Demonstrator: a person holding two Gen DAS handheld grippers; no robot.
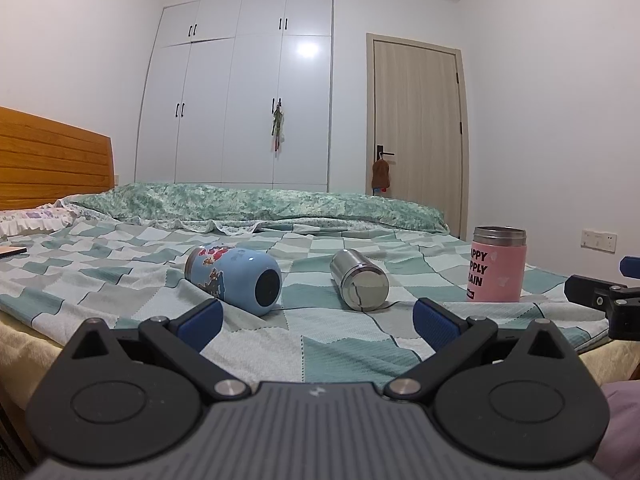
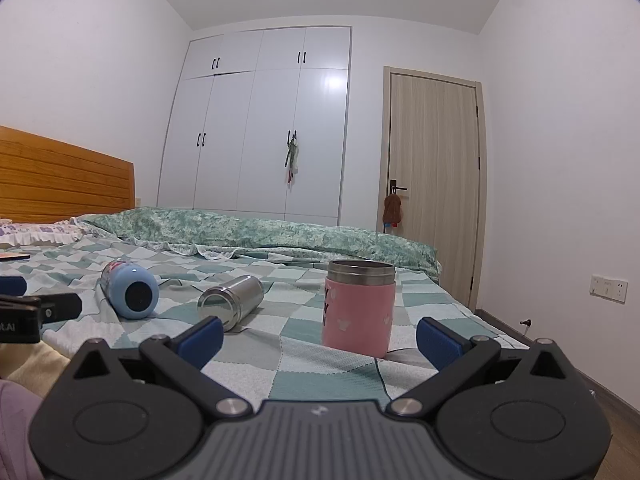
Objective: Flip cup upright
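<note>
A light blue cartoon-print cup (image 1: 234, 278) lies on its side on the checkered bed sheet, base toward me; it also shows in the right wrist view (image 2: 130, 294). A steel cup (image 1: 359, 285) lies on its side beside it, also in the right wrist view (image 2: 231, 301). A pink cup (image 1: 497, 266) with a steel rim stands upright at the right, also in the right wrist view (image 2: 359, 308). My left gripper (image 1: 316, 322) is open and empty, short of the lying cups. My right gripper (image 2: 320, 338) is open and empty, just in front of the pink cup.
The checkered sheet (image 1: 132, 280) covers the bed; a folded green quilt (image 1: 256, 200) lies at the far side. A wooden headboard (image 1: 52, 160) is at the left. A white wardrobe (image 1: 240, 92) and a door (image 1: 416, 120) stand behind. The bed's right edge drops to the floor (image 2: 616, 412).
</note>
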